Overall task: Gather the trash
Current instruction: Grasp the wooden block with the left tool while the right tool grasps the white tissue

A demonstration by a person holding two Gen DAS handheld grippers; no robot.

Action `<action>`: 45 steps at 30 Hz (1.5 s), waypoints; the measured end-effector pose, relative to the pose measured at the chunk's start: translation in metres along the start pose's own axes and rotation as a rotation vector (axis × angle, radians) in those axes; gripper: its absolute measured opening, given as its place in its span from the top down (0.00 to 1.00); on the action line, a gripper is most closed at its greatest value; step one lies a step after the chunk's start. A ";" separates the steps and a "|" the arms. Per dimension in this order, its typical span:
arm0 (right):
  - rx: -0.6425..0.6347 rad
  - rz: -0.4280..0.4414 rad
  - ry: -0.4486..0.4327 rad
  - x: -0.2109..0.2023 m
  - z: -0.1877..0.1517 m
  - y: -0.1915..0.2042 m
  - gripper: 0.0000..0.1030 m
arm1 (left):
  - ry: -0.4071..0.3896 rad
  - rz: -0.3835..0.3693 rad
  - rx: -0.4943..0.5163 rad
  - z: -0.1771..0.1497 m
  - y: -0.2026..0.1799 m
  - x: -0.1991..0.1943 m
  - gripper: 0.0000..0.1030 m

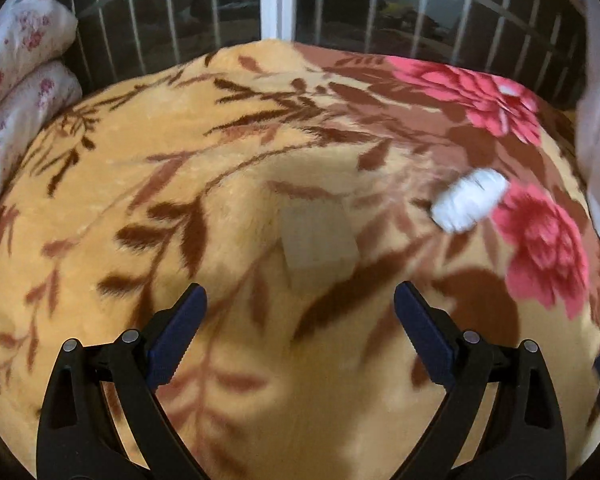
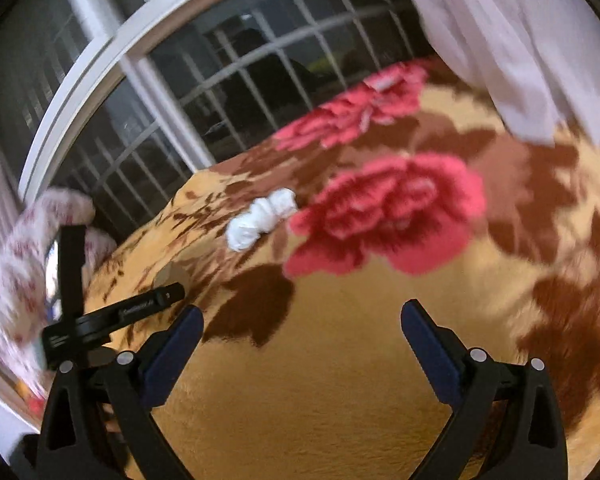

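1. We see the left gripper (image 1: 300, 300) above a yellow blanket (image 1: 320, 400) with brown leaves and pink flowers; its jaws are spread wide and hold nothing.
2. Straight ahead of those jaws a flat tan square of paper (image 1: 318, 238) lies on the blanket, close to the fingertips but apart from them.
3. A crumpled white tissue (image 1: 470, 200) lies to the right of the paper, beside a pink flower; the two are near but not touching.
4. The right gripper (image 2: 302, 312) also hangs over the blanket (image 2: 320, 400) with jaws wide apart and empty.
5. In the right wrist view the tissue (image 2: 262, 218) rests ahead and left of the jaws, well apart from them, against the edge of a pink flower.
6. The left gripper (image 2: 120, 312) shows at the left of that view, with the tan paper (image 2: 172, 274) just beyond it.
7. A flowered pillow (image 1: 16, 92) lies at the blanket's left edge, a barred window (image 1: 276, 4) stands behind, and a pale curtain (image 2: 500, 40) hangs at right.
8. Both views are motion-blurred.
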State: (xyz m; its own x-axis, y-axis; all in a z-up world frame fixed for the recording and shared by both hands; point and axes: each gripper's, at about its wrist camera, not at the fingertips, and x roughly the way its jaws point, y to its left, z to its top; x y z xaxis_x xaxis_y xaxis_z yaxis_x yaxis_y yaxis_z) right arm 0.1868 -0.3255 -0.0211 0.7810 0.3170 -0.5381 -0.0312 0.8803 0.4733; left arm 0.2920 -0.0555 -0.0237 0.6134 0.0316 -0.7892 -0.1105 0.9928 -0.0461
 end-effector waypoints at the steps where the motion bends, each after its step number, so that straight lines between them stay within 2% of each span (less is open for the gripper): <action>1: 0.037 0.013 0.008 0.002 0.000 -0.007 0.05 | 0.000 0.007 -0.014 0.003 0.000 0.005 0.10; 3: 0.113 0.040 0.009 0.004 -0.001 -0.020 0.05 | -0.007 0.016 -0.021 0.009 -0.002 0.012 0.10; 7: 0.102 0.043 0.004 0.006 -0.003 -0.017 0.05 | -0.027 0.053 -0.016 0.014 -0.006 0.024 0.12; 8: 0.095 0.042 0.009 0.007 -0.003 -0.016 0.05 | -0.023 0.051 -0.015 0.014 -0.006 0.027 0.28; 9: 0.091 0.038 0.016 0.008 -0.004 -0.016 0.05 | -0.011 0.037 -0.017 0.014 -0.005 0.030 0.37; 10: 0.092 0.033 0.023 0.010 -0.004 -0.015 0.05 | -0.013 0.027 -0.021 0.014 -0.003 0.029 0.39; 11: 0.095 0.032 0.026 0.011 -0.003 -0.017 0.05 | -0.026 0.015 -0.026 0.013 -0.002 0.027 0.56; 12: 0.098 0.031 0.028 0.011 -0.003 -0.017 0.05 | -0.027 -0.019 -0.024 0.013 -0.001 0.025 0.65; 15: 0.103 0.034 0.023 0.010 -0.004 -0.018 0.05 | -0.020 -0.035 -0.007 0.009 0.001 0.017 0.65; 20: 0.100 0.025 0.030 0.010 -0.004 -0.018 0.05 | -0.020 -0.071 0.034 -0.014 0.027 -0.030 0.65; 23: 0.073 -0.013 0.059 0.013 0.000 -0.011 0.05 | -0.027 -0.045 0.089 -0.041 0.052 -0.065 0.65; 26: 0.040 -0.023 0.067 0.013 0.009 0.004 0.05 | -0.055 0.038 0.135 -0.065 0.075 -0.080 0.65; 28: 0.016 -0.016 0.072 0.017 0.018 0.019 0.05 | -0.042 0.084 0.135 -0.074 0.089 -0.070 0.65; 30: 0.003 -0.007 0.092 0.027 0.031 0.039 0.05 | 0.011 0.081 0.086 -0.079 0.102 -0.048 0.65; 31: 0.006 -0.003 0.096 0.033 0.037 0.047 0.05 | 0.023 0.056 0.064 -0.081 0.107 -0.040 0.66; 33: 0.012 -0.025 0.134 0.056 0.055 0.062 0.05 | 0.001 0.051 0.057 -0.080 0.108 -0.041 0.66; 36: 0.076 -0.072 0.185 0.089 0.074 0.069 0.05 | -0.012 0.075 0.076 -0.081 0.103 -0.039 0.66; 41: 0.245 -0.138 0.229 0.135 0.094 0.067 0.10 | -0.014 0.041 0.048 -0.083 0.106 -0.043 0.66; 45: 0.274 -0.174 0.260 0.154 0.093 0.072 0.11 | -0.015 0.043 0.047 -0.085 0.109 -0.043 0.66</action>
State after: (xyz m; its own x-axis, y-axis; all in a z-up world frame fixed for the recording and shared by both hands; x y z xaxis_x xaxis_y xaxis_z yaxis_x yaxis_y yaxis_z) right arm 0.3634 -0.2463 -0.0052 0.5756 0.2815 -0.7678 0.2817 0.8131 0.5094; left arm 0.1872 0.0419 -0.0466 0.6207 0.0753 -0.7804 -0.0997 0.9949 0.0166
